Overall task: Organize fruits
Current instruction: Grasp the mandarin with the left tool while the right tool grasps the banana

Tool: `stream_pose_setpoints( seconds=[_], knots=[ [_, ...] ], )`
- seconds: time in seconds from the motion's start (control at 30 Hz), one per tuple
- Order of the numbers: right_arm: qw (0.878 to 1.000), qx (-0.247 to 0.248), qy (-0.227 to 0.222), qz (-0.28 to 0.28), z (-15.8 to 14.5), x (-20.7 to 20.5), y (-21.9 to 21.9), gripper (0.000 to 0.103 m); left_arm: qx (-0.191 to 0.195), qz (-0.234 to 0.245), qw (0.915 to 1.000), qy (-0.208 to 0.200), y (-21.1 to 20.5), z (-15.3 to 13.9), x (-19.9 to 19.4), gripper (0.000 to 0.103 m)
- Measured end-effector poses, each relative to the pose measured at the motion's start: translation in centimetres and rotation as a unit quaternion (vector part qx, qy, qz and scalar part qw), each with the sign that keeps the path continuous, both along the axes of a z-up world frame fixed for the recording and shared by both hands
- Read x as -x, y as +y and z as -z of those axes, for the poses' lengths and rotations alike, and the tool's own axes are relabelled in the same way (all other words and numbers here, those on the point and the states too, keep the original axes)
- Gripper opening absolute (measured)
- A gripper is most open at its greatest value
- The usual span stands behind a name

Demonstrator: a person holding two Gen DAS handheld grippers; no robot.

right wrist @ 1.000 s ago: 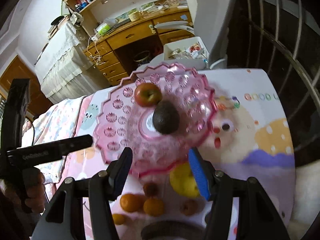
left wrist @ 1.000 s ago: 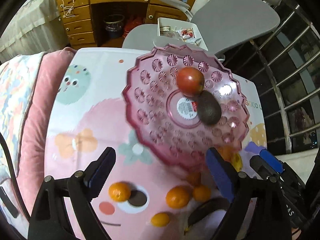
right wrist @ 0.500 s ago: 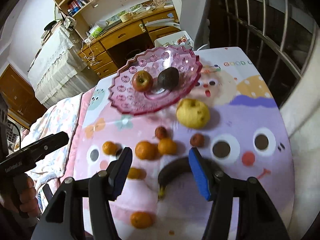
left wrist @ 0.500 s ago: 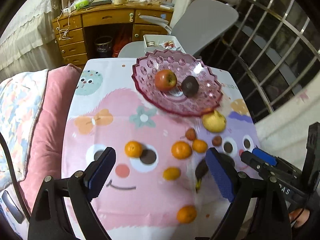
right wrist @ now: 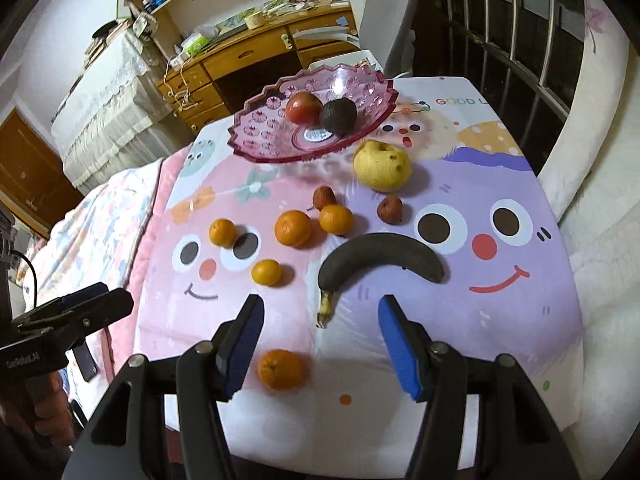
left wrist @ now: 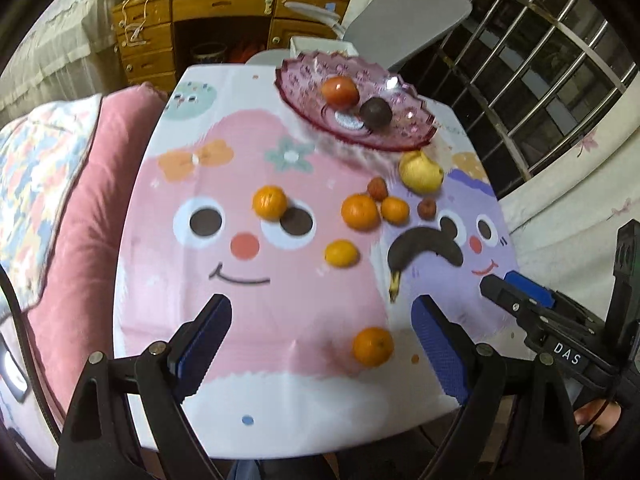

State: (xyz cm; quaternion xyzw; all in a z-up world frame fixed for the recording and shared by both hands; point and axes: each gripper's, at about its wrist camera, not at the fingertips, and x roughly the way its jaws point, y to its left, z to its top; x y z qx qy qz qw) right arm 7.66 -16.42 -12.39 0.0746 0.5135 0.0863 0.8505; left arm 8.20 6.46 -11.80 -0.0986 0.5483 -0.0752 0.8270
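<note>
A pink glass bowl (left wrist: 404, 138) (right wrist: 260, 120) at the table's far end holds a red apple (left wrist: 339, 91) (right wrist: 303, 107) and a dark avocado (left wrist: 375, 112) (right wrist: 338, 117). On the cartoon cloth lie a yellow pear (right wrist: 382, 166), a blackened banana (right wrist: 380, 260), two small reddish fruits (right wrist: 324, 197) and several oranges (right wrist: 293, 228). One orange (right wrist: 280, 369) lies near the front edge. My left gripper (left wrist: 320, 338) and right gripper (right wrist: 320, 330) are both open and empty, over the front edge.
A pink cushion and quilt (left wrist: 80, 184) lie left of the table. A wooden desk (left wrist: 224, 28) and grey chair (left wrist: 408, 20) stand behind. Metal window bars (left wrist: 540, 80) run along the right. Each gripper shows in the other's view.
Both grippers have pulled back from the bowl toward the table's front edge. The whole spread of fruit has come into view. Both stay open.
</note>
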Motion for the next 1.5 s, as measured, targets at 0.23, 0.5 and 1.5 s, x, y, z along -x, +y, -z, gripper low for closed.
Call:
stream_pose_setpoints(
  seconds=[0.23, 0.5, 1.5],
  knots=[
    [0.999, 0.034, -0.007, -0.036, 1.1, 0.1, -0.7, 0.06, -0.003, -0.032, 0.9982, 0.05, -1.1, 2.6, 0.9, 0.091],
    [0.989, 0.072, -0.016, -0.125, 2.3, -1.0, -2.9, 0.06, 0.011, -0.099, 0.9883, 0.116, -4.5, 6.1, 1.9, 0.091],
    [0.881, 0.161, -0.1, -0.434, 10.5, -7.0, -1.6, 0.06, 0.025, -0.258, 0.9521, 0.163, -9.3, 14.5, 1.2, 0.066]
  ],
)
